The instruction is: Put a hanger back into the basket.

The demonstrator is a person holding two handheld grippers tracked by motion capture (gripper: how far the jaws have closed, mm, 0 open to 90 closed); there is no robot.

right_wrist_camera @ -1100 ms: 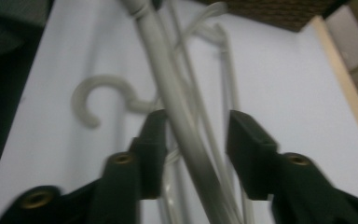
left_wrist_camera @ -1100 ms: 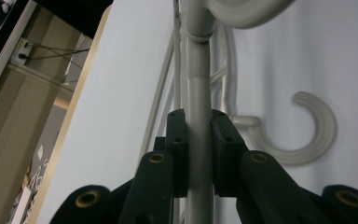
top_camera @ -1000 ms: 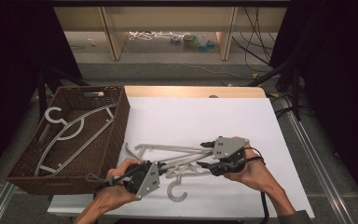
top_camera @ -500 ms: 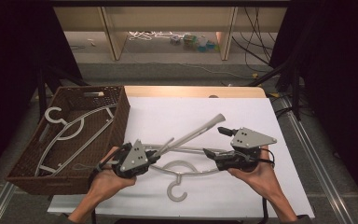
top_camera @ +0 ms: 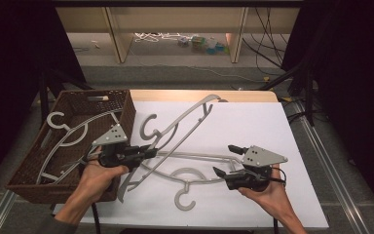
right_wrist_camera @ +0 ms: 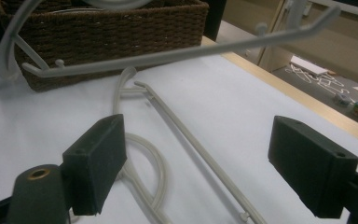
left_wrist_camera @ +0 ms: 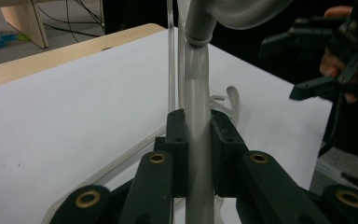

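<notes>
Left gripper (top_camera: 148,152) is clamping the raised hanger (top_camera: 175,129) bar tight; right gripper (top_camera: 226,160) is hovering wide open, holding nothing, over the flat hanger (top_camera: 190,171)

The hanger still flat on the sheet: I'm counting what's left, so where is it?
In the high view the flat hanger lies on the white sheet near the front edge, hook toward the person, between the left hand-held gripper and the open right hand-held gripper.

A wooden table (top_camera: 253,95) covered by a white sheet (top_camera: 253,131) carries a brown wicker basket (top_camera: 126,114) and a flat grey plastic hanger (top_camera: 190,178)
</notes>
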